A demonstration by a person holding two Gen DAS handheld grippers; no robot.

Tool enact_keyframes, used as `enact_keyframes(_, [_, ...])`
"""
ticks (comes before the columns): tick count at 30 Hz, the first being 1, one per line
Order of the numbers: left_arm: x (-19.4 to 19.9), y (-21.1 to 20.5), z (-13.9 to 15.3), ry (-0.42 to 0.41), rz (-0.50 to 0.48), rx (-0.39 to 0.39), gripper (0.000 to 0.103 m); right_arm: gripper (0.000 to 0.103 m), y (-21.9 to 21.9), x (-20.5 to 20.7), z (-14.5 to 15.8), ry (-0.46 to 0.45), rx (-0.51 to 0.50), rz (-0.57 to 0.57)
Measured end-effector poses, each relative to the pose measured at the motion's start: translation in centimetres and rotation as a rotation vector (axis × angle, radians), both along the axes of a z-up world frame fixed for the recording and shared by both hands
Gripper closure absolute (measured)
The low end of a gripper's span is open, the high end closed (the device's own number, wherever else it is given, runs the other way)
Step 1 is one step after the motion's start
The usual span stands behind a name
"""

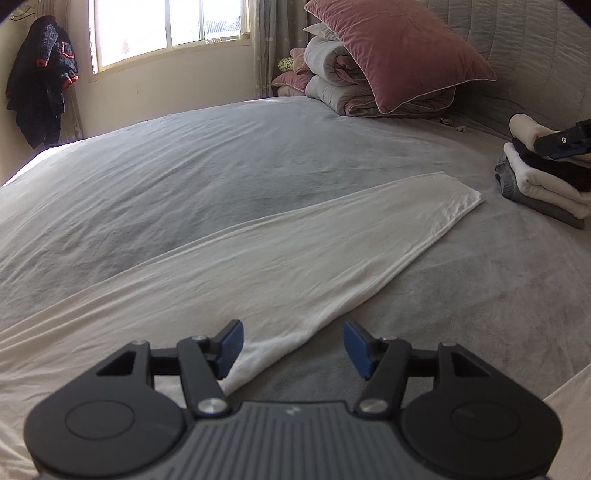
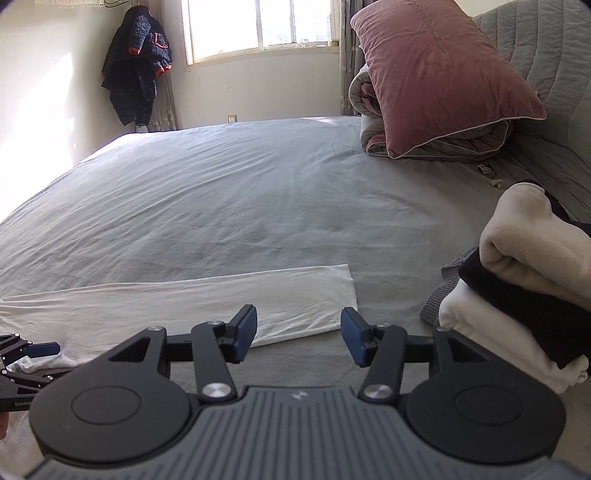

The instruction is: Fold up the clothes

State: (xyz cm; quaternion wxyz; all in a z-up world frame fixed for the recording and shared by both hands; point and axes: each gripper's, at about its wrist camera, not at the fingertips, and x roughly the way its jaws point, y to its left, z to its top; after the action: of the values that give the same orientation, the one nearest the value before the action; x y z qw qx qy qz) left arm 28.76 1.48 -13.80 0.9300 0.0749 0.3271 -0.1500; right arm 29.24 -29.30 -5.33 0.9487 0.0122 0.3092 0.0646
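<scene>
A long white garment [image 1: 295, 251] lies folded into a narrow strip across the grey bed sheet [image 1: 184, 166]. My left gripper [image 1: 293, 347] hovers open over its near end, and the pads press on nothing. In the right wrist view the same white garment [image 2: 184, 306] runs left to right, with my right gripper [image 2: 298, 336] open above its squared far end. The left gripper [image 2: 22, 354] shows at the lower left edge of that view. A stack of folded clothes [image 2: 517, 288], cream, black, white and grey, sits at the right. The right gripper [image 1: 565, 142] is in front of this stack [image 1: 546, 184].
A pink pillow [image 1: 399, 51] leans on rolled grey bedding [image 1: 332, 74] at the head of the bed, against a quilted headboard [image 2: 546, 55]. A dark jacket [image 2: 136, 62] hangs by the window [image 2: 258, 26]. The grey sheet [image 2: 221, 192] stretches wide beyond the garment.
</scene>
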Motion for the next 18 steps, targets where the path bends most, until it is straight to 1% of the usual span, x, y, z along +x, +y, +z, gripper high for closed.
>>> enact_keyframes(2, [-1.3,-0.5,1.6,-0.004,0.016,0.007,0.038,0.043,1.0,-1.0,0.8,-0.004,-0.02,0.019])
enact_keyframes(5, [-3.4,-1.2,3.7,0.0,0.03,0.046,0.038,0.037,2.6,-3.0,1.8,-0.011,-0.053,0.061])
enact_keyframes(7, [-5.1,-1.5,5.2,0.002,0.04,0.071,0.037,0.036,3.8,-4.6,2.4,-0.014,-0.076,0.09])
enact_keyframes(10, [-7.6,-1.5,7.3,0.005,0.067,0.089,0.033,0.033,5.2,-7.0,3.0,-0.017,-0.104,0.129])
enact_keyframes(12, [-9.3,-1.4,8.5,0.004,0.086,0.098,0.027,0.03,6.1,-8.5,3.2,-0.023,-0.117,0.146])
enact_keyframes(16, [-12.5,-1.1,9.7,0.001,0.095,0.129,0.022,0.027,8.1,-12.2,3.0,-0.018,-0.137,0.179])
enact_keyframes(18, [-14.2,-1.1,9.9,-0.012,0.092,0.173,0.019,0.025,9.0,-13.8,2.7,-0.005,-0.148,0.189])
